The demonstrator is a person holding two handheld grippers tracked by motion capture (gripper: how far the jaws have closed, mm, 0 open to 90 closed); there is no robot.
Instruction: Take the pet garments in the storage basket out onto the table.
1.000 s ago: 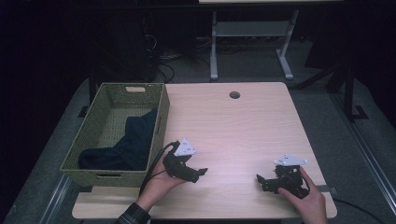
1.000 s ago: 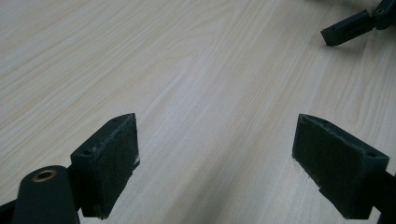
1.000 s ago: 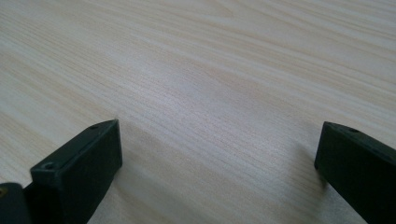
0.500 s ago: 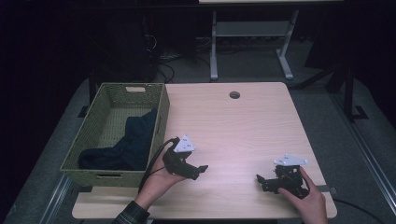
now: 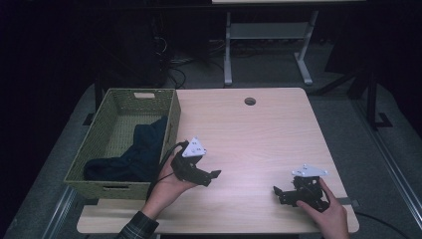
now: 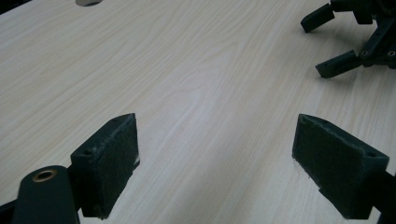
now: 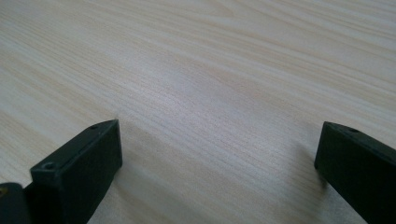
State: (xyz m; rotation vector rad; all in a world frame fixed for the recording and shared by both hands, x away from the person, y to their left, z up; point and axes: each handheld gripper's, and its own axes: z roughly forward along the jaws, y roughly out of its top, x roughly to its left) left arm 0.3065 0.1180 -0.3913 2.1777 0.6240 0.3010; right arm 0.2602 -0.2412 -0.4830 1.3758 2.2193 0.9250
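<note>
Left gripper: jaws spread wide, nothing between them, held low over the bare table. Woven basket just to its left, with the dark cloth lying inside, apart from the jaws. Right gripper: jaws wide apart, nothing held, well to the right of the left gripper, near the table's front edge.

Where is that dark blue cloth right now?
In the high view, the dark blue cloth lies inside the green woven basket at the table's left, just beside the left claw.
</note>
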